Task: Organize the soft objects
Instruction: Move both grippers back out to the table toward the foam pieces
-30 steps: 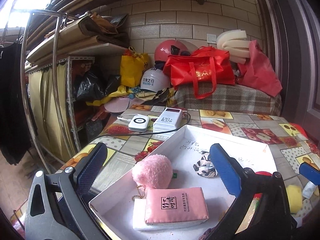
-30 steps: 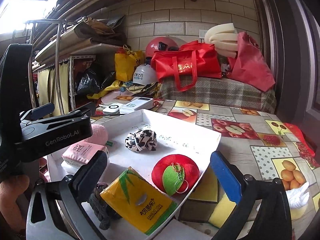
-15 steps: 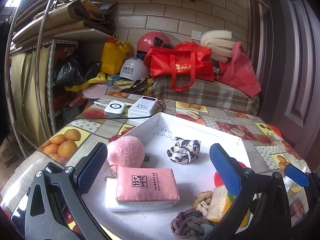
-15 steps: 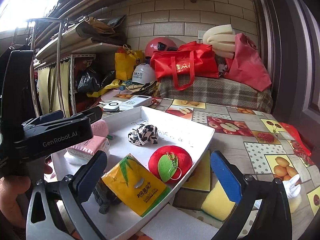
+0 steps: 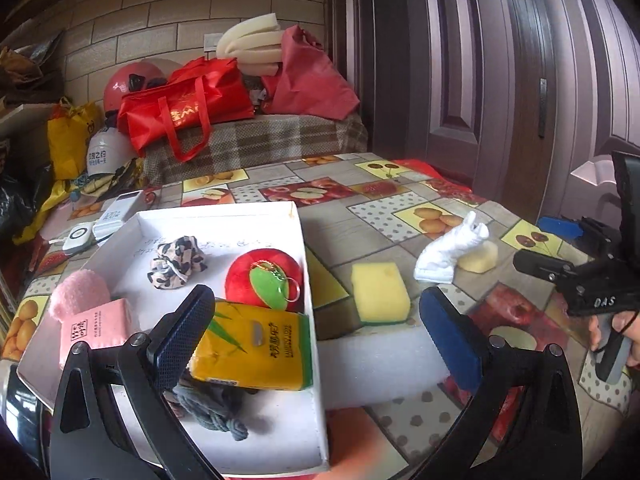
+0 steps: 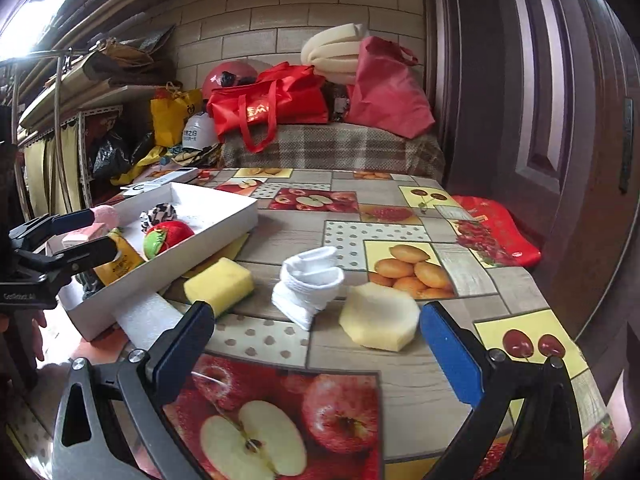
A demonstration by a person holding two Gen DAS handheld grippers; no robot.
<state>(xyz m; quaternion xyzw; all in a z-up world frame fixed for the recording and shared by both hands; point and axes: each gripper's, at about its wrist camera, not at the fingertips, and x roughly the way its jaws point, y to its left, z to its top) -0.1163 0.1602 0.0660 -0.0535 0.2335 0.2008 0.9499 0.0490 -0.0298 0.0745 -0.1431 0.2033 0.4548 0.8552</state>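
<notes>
Both tongs spread, empty: left tongs (image 5: 316, 328) over white box (image 5: 296, 216) corner, right tongs (image 6: 316, 334) facing white sock (image 6: 310, 284) (between yellow sponge (image 6: 219, 282) and pale foam (image 6: 378, 322)) on surface (image 6: 400, 384), grey knot (image 5: 218, 406) partly hidden under yellow tissue pack (image 5: 256, 350).

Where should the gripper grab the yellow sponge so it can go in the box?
Probably from above, fingers across the sponge's two long sides. It lies flat on the table, those sides are bare, and the block looks narrow enough for the open right gripper.
</notes>
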